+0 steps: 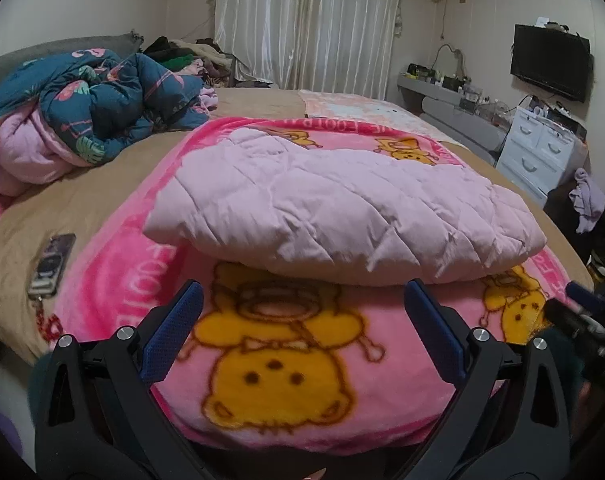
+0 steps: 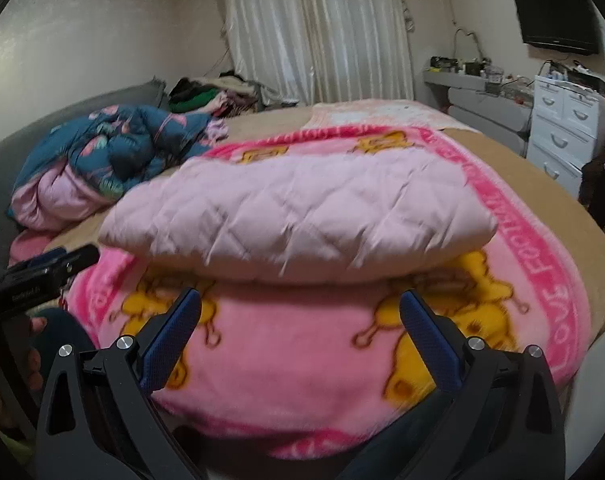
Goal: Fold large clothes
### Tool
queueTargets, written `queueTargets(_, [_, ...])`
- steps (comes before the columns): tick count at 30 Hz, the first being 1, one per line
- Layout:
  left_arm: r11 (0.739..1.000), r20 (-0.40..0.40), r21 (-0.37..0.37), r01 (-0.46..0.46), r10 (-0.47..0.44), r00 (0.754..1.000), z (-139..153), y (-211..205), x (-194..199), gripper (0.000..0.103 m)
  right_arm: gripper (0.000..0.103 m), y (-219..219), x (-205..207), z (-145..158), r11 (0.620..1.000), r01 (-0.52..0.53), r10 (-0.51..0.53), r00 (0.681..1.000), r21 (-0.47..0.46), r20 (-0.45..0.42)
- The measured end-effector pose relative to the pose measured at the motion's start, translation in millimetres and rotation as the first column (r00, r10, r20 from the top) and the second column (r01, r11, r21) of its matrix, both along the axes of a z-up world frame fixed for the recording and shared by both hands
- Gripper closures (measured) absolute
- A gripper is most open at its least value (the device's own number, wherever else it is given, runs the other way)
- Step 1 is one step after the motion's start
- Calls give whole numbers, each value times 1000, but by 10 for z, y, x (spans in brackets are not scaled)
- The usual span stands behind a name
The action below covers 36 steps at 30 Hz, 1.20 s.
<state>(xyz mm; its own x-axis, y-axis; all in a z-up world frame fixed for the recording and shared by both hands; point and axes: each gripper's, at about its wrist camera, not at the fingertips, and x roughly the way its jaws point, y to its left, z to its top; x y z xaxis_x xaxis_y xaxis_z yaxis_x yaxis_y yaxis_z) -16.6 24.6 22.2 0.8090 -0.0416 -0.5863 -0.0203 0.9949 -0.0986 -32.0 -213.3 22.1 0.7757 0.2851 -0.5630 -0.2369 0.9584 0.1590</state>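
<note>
At the bottom of each frame my left tool and right tool hang with jaws spread wide, pinching nothing, just short of the bedding. Beneath them lies a fleecy pink cartoon blanket with plush pile and yellow characters. At mid-frame on it sits the pale pink quilted garment, already a puffy, rounded bundle with diamond stitching, its doubled edge toward me. I judge this fold nearly finished; next I would need either to pinch that thick edge with both tools for another fold, or to fetch more. In the upper left, a crumpled teal floral quilt waits on the tan bed.
</note>
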Motion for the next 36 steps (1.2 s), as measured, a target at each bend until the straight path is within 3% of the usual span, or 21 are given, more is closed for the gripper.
queueTargets(7, [1000,-70,9,4,-4,998,-217,-95,41,9,4,93,28,-176,999,-23,22,998,-22,-53])
queueTargets(36, [1000,-65,1,3,-3,998,-179,-105,66,9,4,101,42,-165,998,-39,38,999,-47,-22])
